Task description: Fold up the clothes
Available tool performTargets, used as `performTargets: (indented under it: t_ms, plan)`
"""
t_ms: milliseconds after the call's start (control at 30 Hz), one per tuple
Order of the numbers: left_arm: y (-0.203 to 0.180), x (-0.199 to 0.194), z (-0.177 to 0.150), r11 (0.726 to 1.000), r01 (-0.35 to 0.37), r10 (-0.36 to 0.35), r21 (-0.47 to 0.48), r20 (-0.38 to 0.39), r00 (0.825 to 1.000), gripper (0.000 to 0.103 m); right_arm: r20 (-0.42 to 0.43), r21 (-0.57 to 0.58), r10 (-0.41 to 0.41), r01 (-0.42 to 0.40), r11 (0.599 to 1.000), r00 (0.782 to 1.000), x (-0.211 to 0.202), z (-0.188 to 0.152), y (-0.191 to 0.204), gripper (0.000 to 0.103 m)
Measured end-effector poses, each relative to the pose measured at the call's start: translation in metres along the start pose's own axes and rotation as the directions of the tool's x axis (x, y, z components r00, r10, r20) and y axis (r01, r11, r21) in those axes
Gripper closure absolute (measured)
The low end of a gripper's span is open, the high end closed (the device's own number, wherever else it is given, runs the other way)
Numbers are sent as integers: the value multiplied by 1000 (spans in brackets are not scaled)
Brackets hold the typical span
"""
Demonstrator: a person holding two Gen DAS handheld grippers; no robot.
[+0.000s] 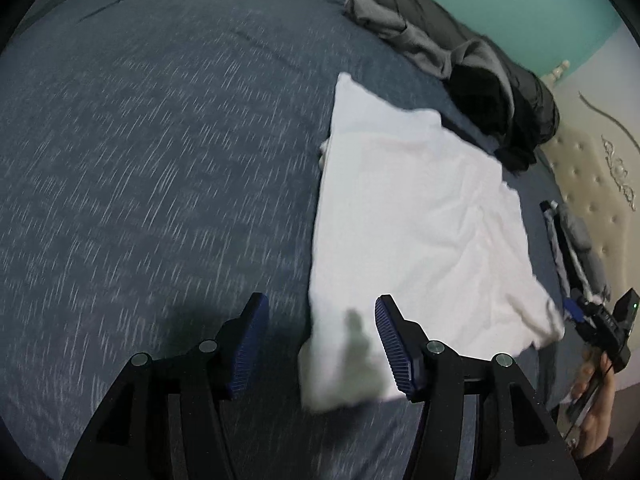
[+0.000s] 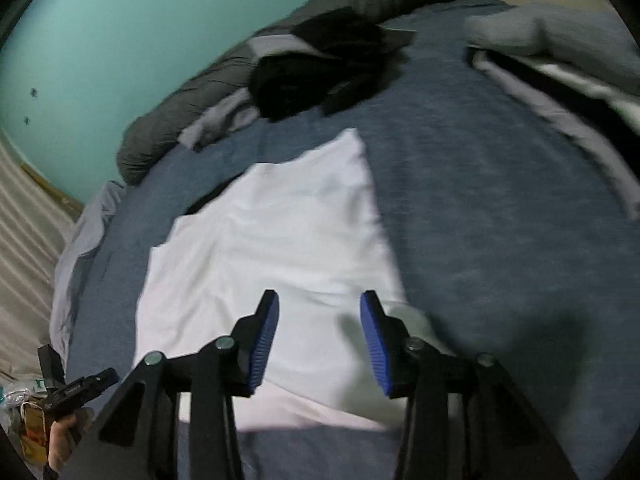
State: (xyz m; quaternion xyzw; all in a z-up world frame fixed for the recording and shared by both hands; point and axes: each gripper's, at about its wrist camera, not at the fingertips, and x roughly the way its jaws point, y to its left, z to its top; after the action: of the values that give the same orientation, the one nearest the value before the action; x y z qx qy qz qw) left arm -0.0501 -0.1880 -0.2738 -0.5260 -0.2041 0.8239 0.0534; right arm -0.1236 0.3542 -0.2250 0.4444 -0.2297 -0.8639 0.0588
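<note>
Left wrist view: the left hand-held gripper (image 1: 320,348) hangs with its jaws apart and nothing pinched, the near corner of the white garment (image 1: 416,216) lying under the gap. The garment is spread on the blue bed (image 1: 140,160), already folded into a rough rectangle running from 6 toward 1 o'clock. A heap of dark and grey clothes (image 1: 472,80) sits at 1 o'clock along the bed's far edge, seemingly not folded yet. The other gripper shows at 4 o'clock, held in a hand.

Right wrist view: the right hand-held gripper (image 2: 320,340) is also open and empty above the garment's near edge. The white piece looks partly folded, probably needing another fold; the dark pile at 12 o'clock remains.
</note>
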Motion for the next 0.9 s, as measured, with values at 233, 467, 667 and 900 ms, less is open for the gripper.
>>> performTargets:
  t_ms: [233,467,667,900]
  plan:
    - [6,4,-17,1000,15,-14,8,-77,997,43,-157,19,15,-12,1000,987,-11,-13,-47,59]
    - [6,13,-28,998,19,-12,53,-120,993,59,-212,55,97,-87,995,972,-5,-29,-60,80]
    - [1,11,-28,994,47,-34,99,-125,992,100,-193,61,125,-116,991,973,-10,-28,-63,99]
    - [4,-16,-24,989,54,-42,139,-89,995,100,-199,8,83,-83,997,976,-34,-17,-70,100]
